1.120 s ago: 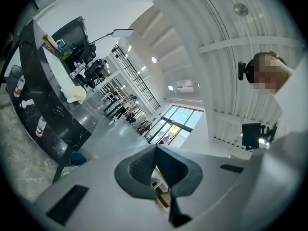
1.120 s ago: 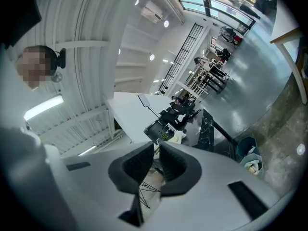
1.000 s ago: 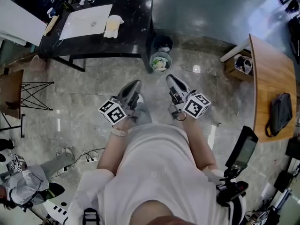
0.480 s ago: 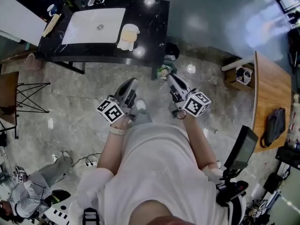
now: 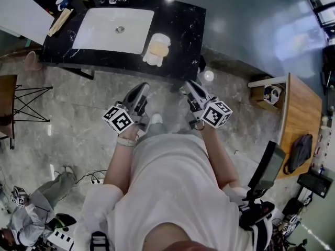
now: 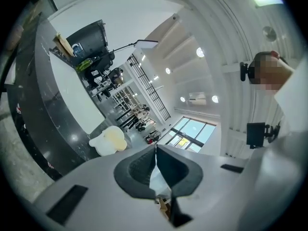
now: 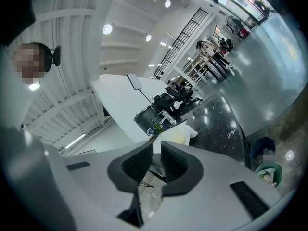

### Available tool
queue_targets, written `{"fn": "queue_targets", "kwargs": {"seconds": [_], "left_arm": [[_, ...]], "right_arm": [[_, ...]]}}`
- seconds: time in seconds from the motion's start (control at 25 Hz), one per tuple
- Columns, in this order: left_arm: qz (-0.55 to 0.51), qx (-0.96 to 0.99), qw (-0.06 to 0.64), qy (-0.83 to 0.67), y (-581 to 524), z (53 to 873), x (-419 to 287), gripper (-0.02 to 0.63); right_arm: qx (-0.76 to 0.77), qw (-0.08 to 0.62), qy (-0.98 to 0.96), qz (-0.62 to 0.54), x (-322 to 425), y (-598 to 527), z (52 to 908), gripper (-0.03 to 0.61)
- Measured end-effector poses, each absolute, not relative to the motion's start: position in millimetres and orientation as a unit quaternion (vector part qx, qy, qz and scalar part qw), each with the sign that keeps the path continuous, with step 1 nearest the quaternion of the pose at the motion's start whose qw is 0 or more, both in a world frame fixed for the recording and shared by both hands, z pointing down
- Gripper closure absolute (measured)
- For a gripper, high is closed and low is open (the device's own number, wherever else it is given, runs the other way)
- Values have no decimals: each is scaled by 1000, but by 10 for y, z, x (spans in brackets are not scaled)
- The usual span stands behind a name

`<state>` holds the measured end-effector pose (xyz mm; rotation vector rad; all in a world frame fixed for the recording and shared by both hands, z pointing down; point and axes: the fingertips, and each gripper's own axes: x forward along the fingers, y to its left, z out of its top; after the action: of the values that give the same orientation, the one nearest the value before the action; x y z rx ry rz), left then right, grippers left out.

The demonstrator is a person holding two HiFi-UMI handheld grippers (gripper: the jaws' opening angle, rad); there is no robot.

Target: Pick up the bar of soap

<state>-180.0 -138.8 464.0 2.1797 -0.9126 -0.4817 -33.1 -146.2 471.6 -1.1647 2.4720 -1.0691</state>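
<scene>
ABOVE THE WASHSTAND: We stand on a grey stone floor [image 5: 78,114] facing a black marble worktop [image 5: 183,30] that runs across the top of the frame. A white rectangular sink basin [image 5: 104,33] is set into it. The pale yellow bar of soap [image 5: 158,47] lies on a white lobed dish [image 5: 151,60] just right of the basin, near the worktop's front edge. Our left tongs [image 5: 142,87] and right tongs [image 5: 189,84] hang side by side at centre frame, just below that edge and apart from the soap. The left tongs are pressed fully together and hold nothing. The right tongs are closed to a bare sliver and are likewise empty. In both gripper views the soap sits beyond the tips, untouched.
</scene>
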Motion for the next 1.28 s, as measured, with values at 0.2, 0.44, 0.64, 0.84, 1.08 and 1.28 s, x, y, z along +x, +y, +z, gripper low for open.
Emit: {"fn": "queue_targets", "kwargs": {"seconds": [0.2,0.44,0.64,0.84,1.08,1.28], "left_arm": [[-188,844,351,-358,-1601,4649,-1844,606],[-173,841,351,-374,-1780,4812,-1872,604],[-151,842,341,-389,-2053,4971,-1906,603],[-104,848,339,-393,-2409,5130,-1898,497],[-38,862,329,-384,-2897,5293,-1835,466],[20,872,321,-368,-3256,5448,-1711,443]], "right_arm": [[-398,96,836,-366,-398,-1677,4802,545],[-385,90,834,-386,-507,-1941,4996,479],[-382,89,835,-386,-591,-2227,5090,463],[-377,84,835,-392,-664,-2504,5204,460],[-379,74,828,-406,-694,-2823,5451,440],[-382,59,823,-417,-739,-3010,5653,411]]}}
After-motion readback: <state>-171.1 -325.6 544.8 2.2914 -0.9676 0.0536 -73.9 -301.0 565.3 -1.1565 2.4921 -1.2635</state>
